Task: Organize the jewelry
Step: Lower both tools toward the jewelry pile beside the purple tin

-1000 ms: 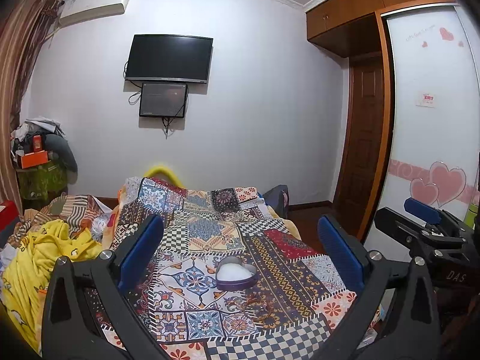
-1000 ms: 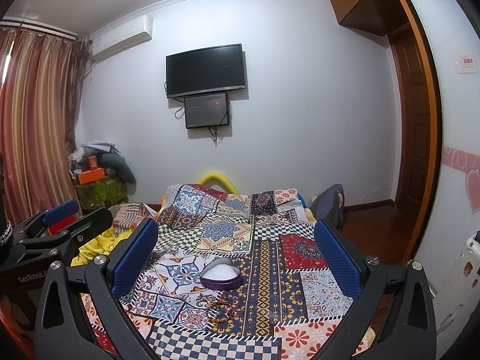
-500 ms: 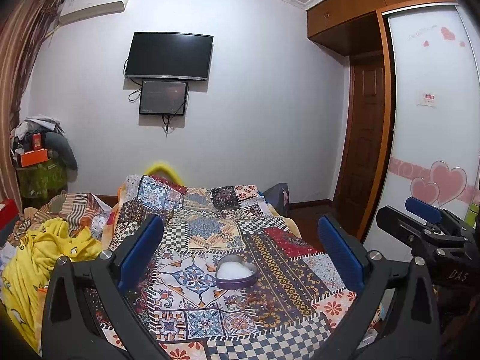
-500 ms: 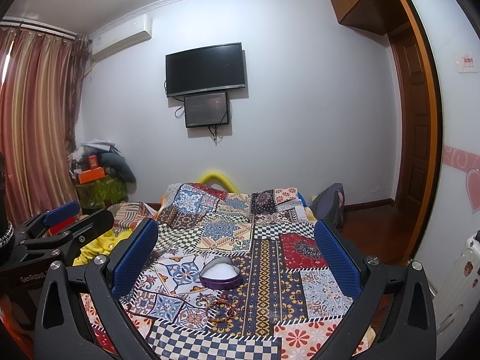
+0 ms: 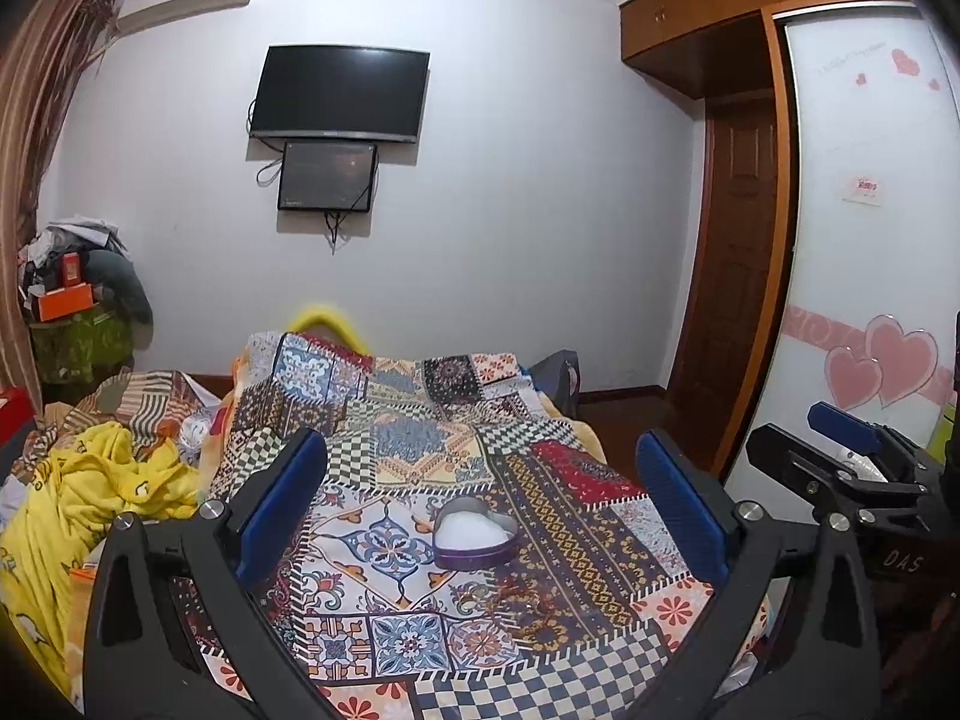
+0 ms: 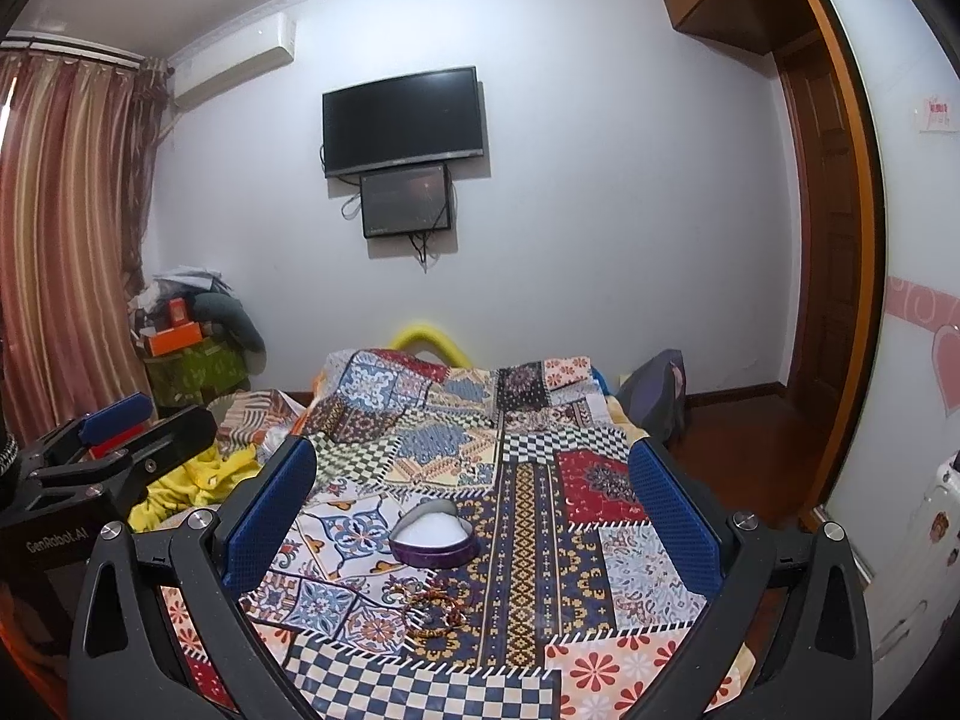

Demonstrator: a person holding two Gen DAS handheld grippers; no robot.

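Observation:
A purple heart-shaped box (image 5: pixel 475 537) with a white lining lies open on the patchwork bedspread (image 5: pixel 420 450); it also shows in the right wrist view (image 6: pixel 433 535). Several bracelets (image 6: pixel 429 606) lie on the cloth just in front of it, faint in the left wrist view (image 5: pixel 510 591). My left gripper (image 5: pixel 480 516) is open and empty, held above the near end of the bed. My right gripper (image 6: pixel 468 510) is open and empty, beside it. Each gripper shows at the other view's edge: the right one (image 5: pixel 852 468), the left one (image 6: pixel 102 450).
A yellow blanket (image 5: pixel 78 498) is heaped left of the bed. A cluttered stand (image 5: pixel 72 324) is in the left corner. A wardrobe with sliding door (image 5: pixel 870 240) and a wooden door (image 5: pixel 732 264) are on the right. A TV (image 5: pixel 339 93) hangs on the far wall.
Both grippers have drifted very slightly; the view is nearly the same. Both stay open and empty.

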